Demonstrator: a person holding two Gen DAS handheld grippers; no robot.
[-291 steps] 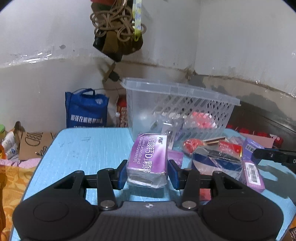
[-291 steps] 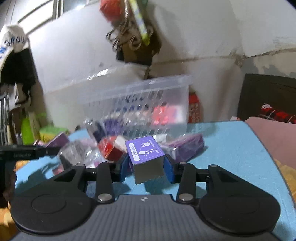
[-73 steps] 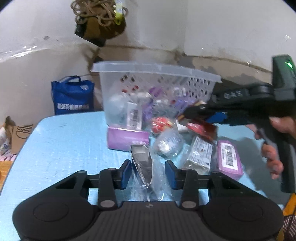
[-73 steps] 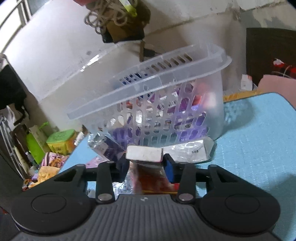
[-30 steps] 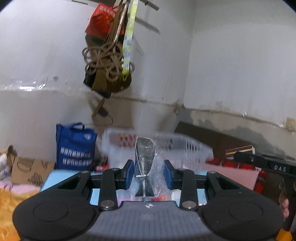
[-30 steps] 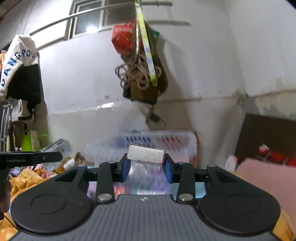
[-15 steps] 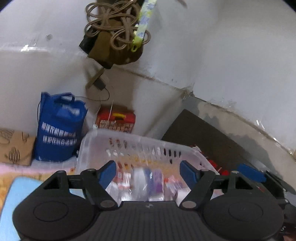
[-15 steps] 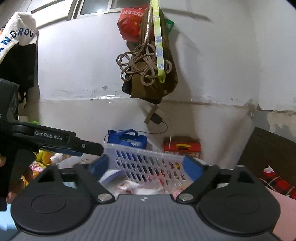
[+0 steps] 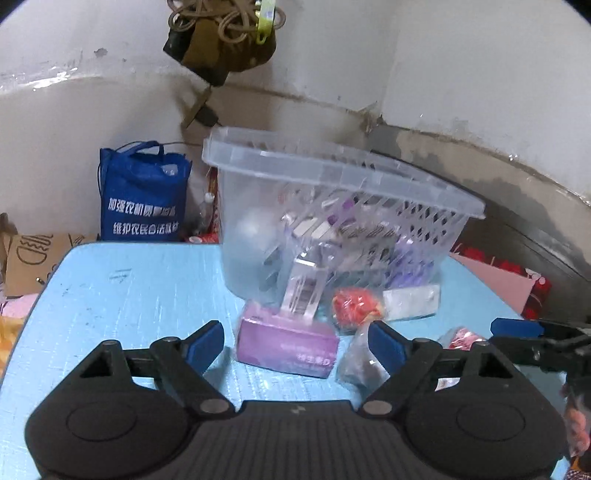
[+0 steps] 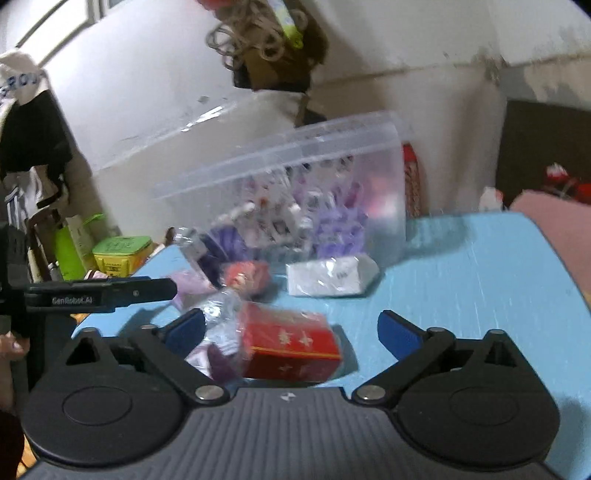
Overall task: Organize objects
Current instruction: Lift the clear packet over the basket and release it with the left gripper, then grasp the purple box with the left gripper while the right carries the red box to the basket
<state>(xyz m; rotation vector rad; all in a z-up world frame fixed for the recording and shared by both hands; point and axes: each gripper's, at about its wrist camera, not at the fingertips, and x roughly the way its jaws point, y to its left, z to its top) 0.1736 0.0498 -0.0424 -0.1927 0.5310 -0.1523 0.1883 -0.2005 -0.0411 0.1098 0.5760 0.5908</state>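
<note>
The clear plastic basket (image 9: 343, 177) (image 10: 280, 155) stands on the blue table (image 9: 122, 291), filled with boxes and packets. My left gripper (image 9: 295, 343) hangs low in front of it, jaws still opening and touching nothing. A purple box (image 9: 286, 345) lies on the table between its fingers, and a clear-wrapped item (image 9: 360, 367) sits by the right finger. My right gripper (image 10: 291, 330) is wide, its jaws easing inward. A red box (image 10: 291, 343) lies between its pads (image 10: 399, 330), untouched, with a clear-wrapped packet (image 10: 221, 314) beside it.
A red wrapped item (image 9: 354, 304) and a white packet (image 9: 410, 299) (image 10: 328, 277) lie at the basket's foot. A blue bag (image 9: 142, 199) stands behind the table's left side. A green tub (image 10: 120, 254) is off the far left edge. A bundle of rope (image 9: 221, 26) hangs on the wall.
Both grippers let go of their wrapped items over the basket and opened wide. Both then sank from above the rim to the table in front of it.
</note>
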